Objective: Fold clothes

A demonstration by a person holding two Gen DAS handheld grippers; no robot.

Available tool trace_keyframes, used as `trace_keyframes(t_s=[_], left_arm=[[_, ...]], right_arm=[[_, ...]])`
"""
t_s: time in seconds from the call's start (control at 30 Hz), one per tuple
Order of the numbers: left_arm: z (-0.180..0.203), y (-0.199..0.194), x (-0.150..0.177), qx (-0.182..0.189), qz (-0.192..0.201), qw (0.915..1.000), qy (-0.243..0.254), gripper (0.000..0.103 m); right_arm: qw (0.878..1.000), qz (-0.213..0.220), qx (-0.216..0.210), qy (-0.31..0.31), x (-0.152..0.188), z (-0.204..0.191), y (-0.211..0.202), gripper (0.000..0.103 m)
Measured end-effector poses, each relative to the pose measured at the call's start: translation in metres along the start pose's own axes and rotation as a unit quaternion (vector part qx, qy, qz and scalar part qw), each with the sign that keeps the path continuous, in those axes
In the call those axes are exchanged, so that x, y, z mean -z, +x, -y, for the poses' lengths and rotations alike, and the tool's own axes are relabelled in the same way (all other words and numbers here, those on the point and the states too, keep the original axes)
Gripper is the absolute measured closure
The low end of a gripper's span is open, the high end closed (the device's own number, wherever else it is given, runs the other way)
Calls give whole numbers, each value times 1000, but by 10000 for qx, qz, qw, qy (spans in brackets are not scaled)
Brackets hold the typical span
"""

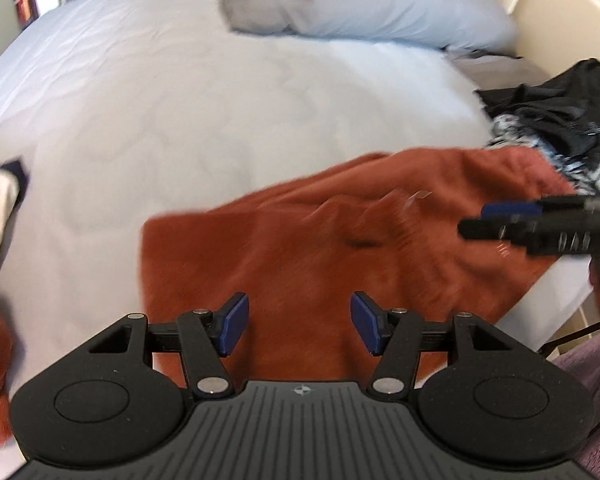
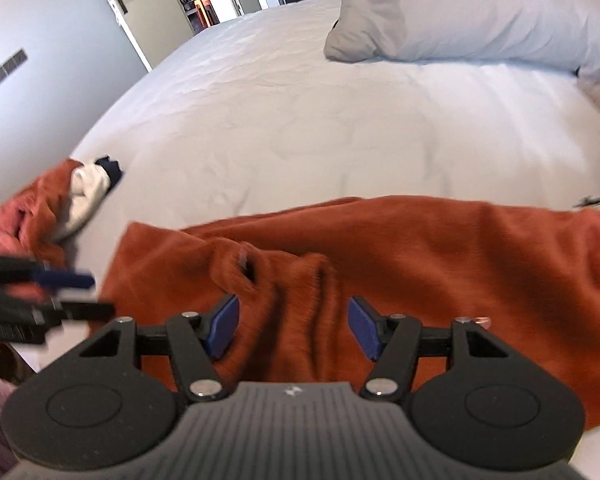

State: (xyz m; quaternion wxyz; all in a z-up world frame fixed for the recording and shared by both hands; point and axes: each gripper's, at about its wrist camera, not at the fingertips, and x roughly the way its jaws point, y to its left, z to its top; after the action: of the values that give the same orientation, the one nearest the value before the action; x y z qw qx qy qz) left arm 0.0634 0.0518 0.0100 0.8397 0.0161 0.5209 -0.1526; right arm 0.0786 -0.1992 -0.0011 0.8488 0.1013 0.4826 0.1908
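Observation:
A rust-orange fleece garment (image 1: 300,240) lies spread and rumpled on the near edge of a white bed (image 1: 180,100); it also shows in the right wrist view (image 2: 420,260). My left gripper (image 1: 300,326) is open and empty, hovering over the garment's near edge. My right gripper (image 2: 292,326) is open and empty above a raised fold in the middle of the garment. The right gripper also shows in the left wrist view (image 1: 484,220) over the garment's right part. The left gripper shows in the right wrist view (image 2: 88,294) at the garment's left edge.
A grey pillow (image 2: 480,16) lies at the head of the bed. A pile of black and patterned clothes (image 1: 552,120) sits at the right. Orange, white and dark clothes (image 2: 60,208) are heaped at the left edge. A door (image 2: 140,4) stands beyond the bed.

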Motion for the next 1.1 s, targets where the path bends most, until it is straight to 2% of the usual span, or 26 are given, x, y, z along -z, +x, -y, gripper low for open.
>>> trace_keyframes(t_s=[0.07,0.2,0.27,0.3,0.4,0.57,0.67,0.87,0.97,1.0,1.03,1.1], left_arm=[[-11,0,8,-123,-64,9999,-29,48],[-32,-5,21,-307,-114,9995,-47,48],[-39,-5,25,-326,-135,9993,-84,48],[-41,-5,27,-329,-146,9993,-102,48],[-48,-4,32,-340,-178,9991,-156,48],[-59,-4,41,-357,-232,9988,-246,48],[-65,-2,46,-348,-276,9986,-300,48],[-60,14,53,-218,-464,9985,-210,48],[-56,19,55,-243,-520,9983,-131,48],[-55,20,55,-248,-534,9982,-132,48],[-54,20,56,-251,-544,9981,-137,48],[-54,19,56,-248,-545,9981,-150,48]], right_arm=[[9997,-193,-120,122,-2,-5,13,48],[9982,-596,-68,13,3,-19,34,48],[9974,-700,-98,-112,7,-24,39,63],[9973,-695,-138,-189,8,-27,37,83],[9982,-459,-121,-353,5,-35,25,87],[9996,42,-260,-79,-6,-24,-10,89],[9999,-89,-62,-27,-3,-11,-12,89],[9969,-605,461,-193,13,-5,37,89],[9965,-683,463,-148,13,2,45,82],[9965,-674,470,-135,11,3,46,74],[9968,-628,479,-141,10,3,46,52],[9972,-555,457,-196,8,3,48,38]])
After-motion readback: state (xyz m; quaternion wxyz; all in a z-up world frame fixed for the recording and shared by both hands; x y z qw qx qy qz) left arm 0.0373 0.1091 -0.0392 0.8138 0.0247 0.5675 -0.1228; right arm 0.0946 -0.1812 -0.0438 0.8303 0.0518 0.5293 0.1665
